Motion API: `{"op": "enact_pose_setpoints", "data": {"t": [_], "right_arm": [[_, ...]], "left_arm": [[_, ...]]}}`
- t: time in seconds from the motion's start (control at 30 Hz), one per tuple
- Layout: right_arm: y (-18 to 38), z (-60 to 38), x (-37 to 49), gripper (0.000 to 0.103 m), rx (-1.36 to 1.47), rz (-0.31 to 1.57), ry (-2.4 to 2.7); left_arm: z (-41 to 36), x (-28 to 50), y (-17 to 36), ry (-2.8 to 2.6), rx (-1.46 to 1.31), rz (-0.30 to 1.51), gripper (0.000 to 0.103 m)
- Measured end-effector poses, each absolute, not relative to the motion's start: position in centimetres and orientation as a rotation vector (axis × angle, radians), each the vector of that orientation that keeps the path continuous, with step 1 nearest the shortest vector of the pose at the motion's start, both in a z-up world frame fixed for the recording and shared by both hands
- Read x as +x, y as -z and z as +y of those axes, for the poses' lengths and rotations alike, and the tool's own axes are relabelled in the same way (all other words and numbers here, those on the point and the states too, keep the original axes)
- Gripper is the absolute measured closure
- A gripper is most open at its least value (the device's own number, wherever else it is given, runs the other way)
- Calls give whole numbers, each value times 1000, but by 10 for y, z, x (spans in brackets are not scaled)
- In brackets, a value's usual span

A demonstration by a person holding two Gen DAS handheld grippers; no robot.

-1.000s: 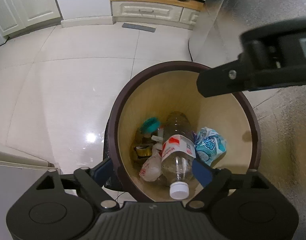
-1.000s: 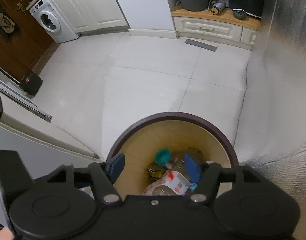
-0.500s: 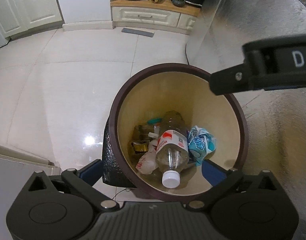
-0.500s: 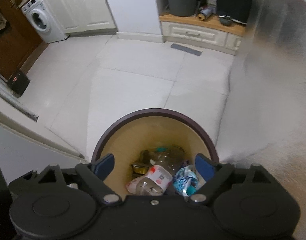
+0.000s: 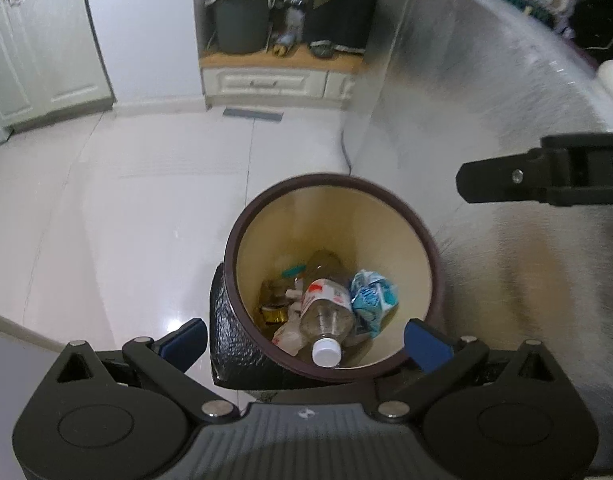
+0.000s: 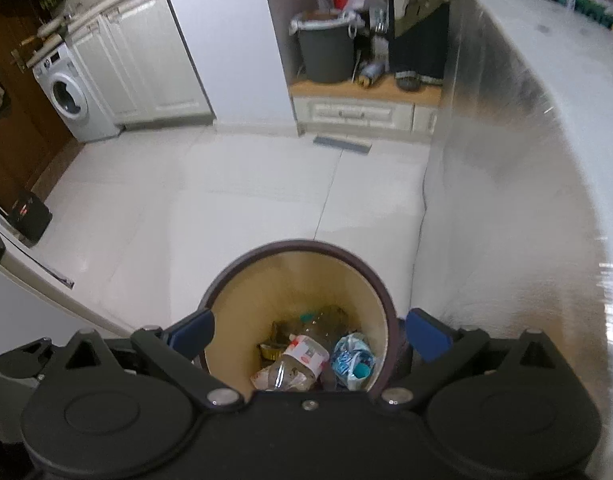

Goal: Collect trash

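Left wrist view: bin (image 5: 410, 216) stands on the floor holding a plastic bottle (image 5: 326, 316) and blue wrapper (image 5: 372, 300). Left gripper (image 5: 306, 344) and right gripper (image 6: 310, 332) both gape wide, empty. Deposit judged done; no further litter visible.

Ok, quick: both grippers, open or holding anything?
Left gripper: jaws just opened wide, empty, above the bin.
Right gripper: jaws just opened wide, empty.

The left gripper (image 5: 304, 340) hung wide open and empty above the round bin (image 5: 406, 208), where a clear bottle (image 5: 326, 316), a blue wrapper (image 5: 372, 300) and scraps lay, the right gripper (image 5: 506, 182) alongside.
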State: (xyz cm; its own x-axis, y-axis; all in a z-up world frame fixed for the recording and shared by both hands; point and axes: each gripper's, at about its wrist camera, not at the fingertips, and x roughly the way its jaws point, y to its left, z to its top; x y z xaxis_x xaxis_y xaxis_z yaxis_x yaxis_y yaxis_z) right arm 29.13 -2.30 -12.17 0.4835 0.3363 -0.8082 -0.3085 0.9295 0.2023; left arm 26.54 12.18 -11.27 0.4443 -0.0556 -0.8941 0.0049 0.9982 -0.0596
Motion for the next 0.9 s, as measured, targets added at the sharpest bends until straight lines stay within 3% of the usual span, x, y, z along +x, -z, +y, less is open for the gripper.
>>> {"op": "enact_pose_setpoints", "data": {"t": [0.43,0.9], "right_arm": [[43,-61,216,0,72,823,-385],[20,-107,126,0,96,683,-283]], "left_arm": [[127,205,31,-6,-30,939,0],[118,130,-22,-33,6,737,0]]}}
